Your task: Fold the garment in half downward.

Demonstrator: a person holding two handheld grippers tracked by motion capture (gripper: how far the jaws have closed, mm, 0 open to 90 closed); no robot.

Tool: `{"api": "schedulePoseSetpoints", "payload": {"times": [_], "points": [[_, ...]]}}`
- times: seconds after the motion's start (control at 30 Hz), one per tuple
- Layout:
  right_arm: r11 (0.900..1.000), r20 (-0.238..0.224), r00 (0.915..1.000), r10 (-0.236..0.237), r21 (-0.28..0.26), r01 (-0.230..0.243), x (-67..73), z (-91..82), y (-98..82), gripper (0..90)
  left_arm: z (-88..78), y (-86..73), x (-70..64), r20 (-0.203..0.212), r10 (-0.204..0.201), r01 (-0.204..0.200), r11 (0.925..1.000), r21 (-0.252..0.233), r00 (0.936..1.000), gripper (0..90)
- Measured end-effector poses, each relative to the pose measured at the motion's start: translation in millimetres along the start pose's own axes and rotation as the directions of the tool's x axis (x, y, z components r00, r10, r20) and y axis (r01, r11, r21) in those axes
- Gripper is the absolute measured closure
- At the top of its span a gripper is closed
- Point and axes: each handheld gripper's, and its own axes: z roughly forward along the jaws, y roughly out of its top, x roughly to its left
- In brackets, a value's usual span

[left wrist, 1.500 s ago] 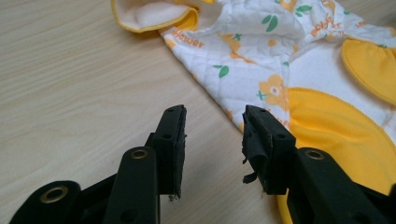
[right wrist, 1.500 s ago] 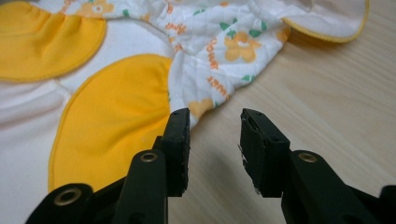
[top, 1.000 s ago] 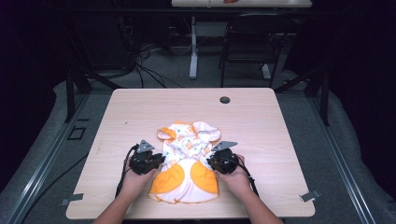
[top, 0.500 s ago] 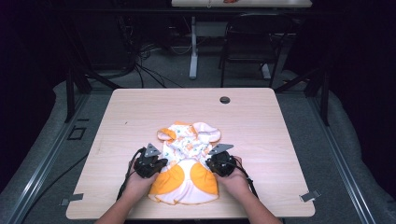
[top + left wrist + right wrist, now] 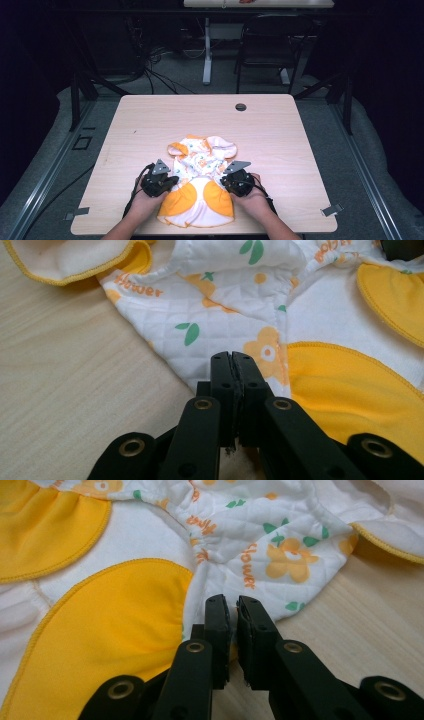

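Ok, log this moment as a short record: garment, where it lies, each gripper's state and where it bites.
garment: small white quilted dress with orange flower print and orange panels
place: flat on the wooden table, near the person's edge
left gripper: jaws just closed, shut at the dress's side edge by the waist
right gripper: jaws just closed, pinching the opposite side edge, thin gap left
other: round hole in the far tabletop

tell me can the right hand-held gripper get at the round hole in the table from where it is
Probably yes: the bare table lies between the right hand-held gripper and the round hole, but its jaws are pinched on the garment, which would drag along.
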Motion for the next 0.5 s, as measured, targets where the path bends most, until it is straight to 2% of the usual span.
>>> {"api": "schedulePoseSetpoints", "payload": {"times": [0.2,0.3,0.37,0.5], "points": [[1.0,-0.013,0.9997,-0.022,0.012,0.022,2.0,-5.0,-4.1,82.9,-3.5,-3.5,-4.8,0.019,-0.001,0.001,1.0,0.005,0.9998,88.7],[1.0,-0.017,0.9996,-0.021,0.01,0.021,2.4,-5.5,-4.8,82.9,-4.2,-4.1,-5.6,0.023,0.0,0.0,1.0,0.007,0.9997,88.7],[1.0,-0.014,0.9997,-0.022,0.011,0.022,3.7,-6.2,-5.3,82.9,-4.0,-4.4,-5.2,0.03,-0.016,0.016,0.9999,0.003,0.9994,88.7],[1.0,-0.026,0.9995,-0.017,0.019,0.018,2.7,-6.6,-4.7,82.4,-4.1,-3.0,-3.4,0.038,-0.011,0.01,0.9999,0.011,0.9992,88.4]]}}
